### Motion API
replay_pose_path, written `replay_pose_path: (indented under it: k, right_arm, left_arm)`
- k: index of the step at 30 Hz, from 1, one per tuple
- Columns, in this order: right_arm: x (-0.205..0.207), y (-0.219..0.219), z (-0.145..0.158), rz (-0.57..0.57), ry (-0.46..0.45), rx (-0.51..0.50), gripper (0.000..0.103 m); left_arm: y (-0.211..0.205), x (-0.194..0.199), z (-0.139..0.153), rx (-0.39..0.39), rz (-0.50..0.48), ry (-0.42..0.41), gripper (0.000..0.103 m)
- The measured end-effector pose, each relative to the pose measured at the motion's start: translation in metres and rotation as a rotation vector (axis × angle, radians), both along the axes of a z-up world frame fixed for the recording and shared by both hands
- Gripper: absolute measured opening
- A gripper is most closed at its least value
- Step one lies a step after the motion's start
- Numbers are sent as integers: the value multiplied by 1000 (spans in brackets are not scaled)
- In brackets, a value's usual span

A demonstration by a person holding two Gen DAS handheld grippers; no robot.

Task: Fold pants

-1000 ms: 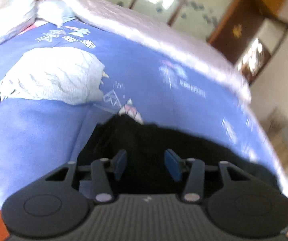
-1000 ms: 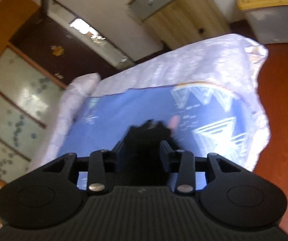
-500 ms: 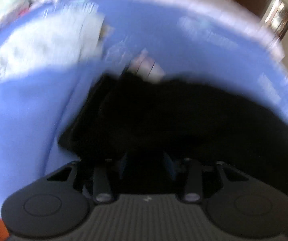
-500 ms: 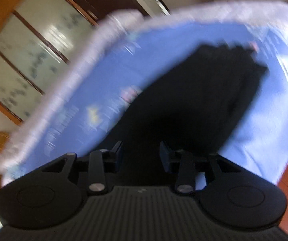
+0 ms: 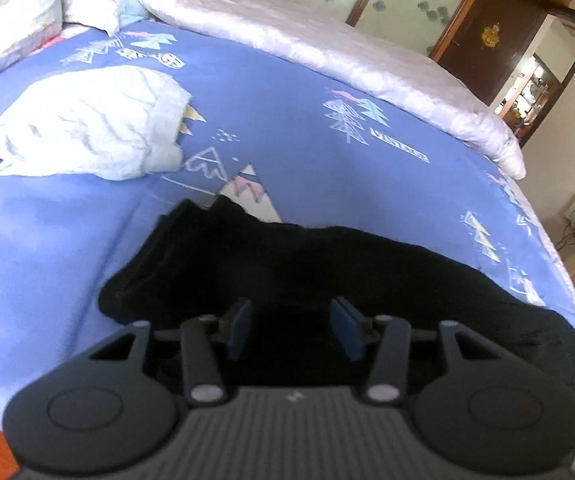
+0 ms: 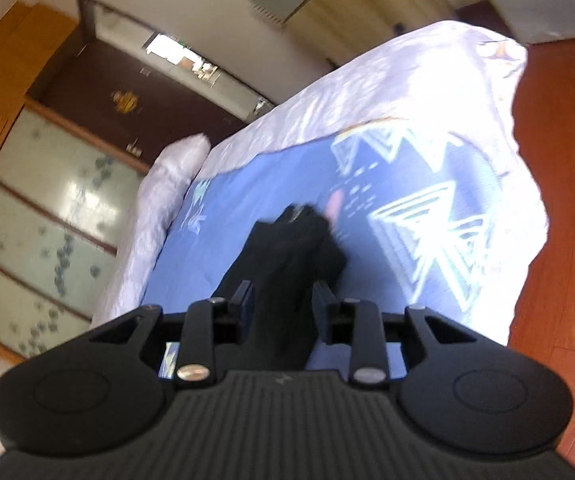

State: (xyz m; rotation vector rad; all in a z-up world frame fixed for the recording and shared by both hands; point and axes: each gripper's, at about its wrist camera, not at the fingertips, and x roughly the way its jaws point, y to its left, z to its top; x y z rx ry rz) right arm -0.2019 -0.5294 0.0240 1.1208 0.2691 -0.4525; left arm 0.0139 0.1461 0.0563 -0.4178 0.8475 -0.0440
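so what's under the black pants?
The black pants lie on the blue patterned bedsheet, which shows all around them. A printed triangle motif runs partly under their far edge. Anything else beneath is covered.

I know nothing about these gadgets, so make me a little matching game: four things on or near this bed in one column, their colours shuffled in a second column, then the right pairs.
Things:
1. pants
2. bed sheet
3. quilt rolled along the far edge
4. floor

Colours:
A. reddish-brown wood
B. black
C. pale, whitish lilac
D. blue with triangle prints

Pairs: 1-B, 2-D, 3-C, 4-A
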Motion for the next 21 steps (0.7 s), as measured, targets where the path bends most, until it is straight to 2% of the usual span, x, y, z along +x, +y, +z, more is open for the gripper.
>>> replay_pose_path:
  k: [3,8,16,17,18,19,21]
  right_arm:
    - [10,0,-7,1,8,9,46]
    - [19,-6,-17,28,32,24,47]
    - [47,-21,-22,10,55,-24,46]
    - [50,-22,-20,9,66,-28,42]
    - [53,-21,-18,11,85,-38,25]
    - [55,-20,-14,26,92,-51,18]
    - [54,-12,0,55,36,-56,17]
  left_arm:
    - [-13,3,-5,3,-17,28,47]
    - [-25,4,-15,17,-29,79,49]
    - [-26,7,-23,18,-19,118,51]
    - [-26,7,-23,16,-20,119,51]
    - [-27,7,-23,13,-23,117,51]
    - [-27,7,-23,11,-26,114,51]
    - [-27,7,-22,6,-33,107,51]
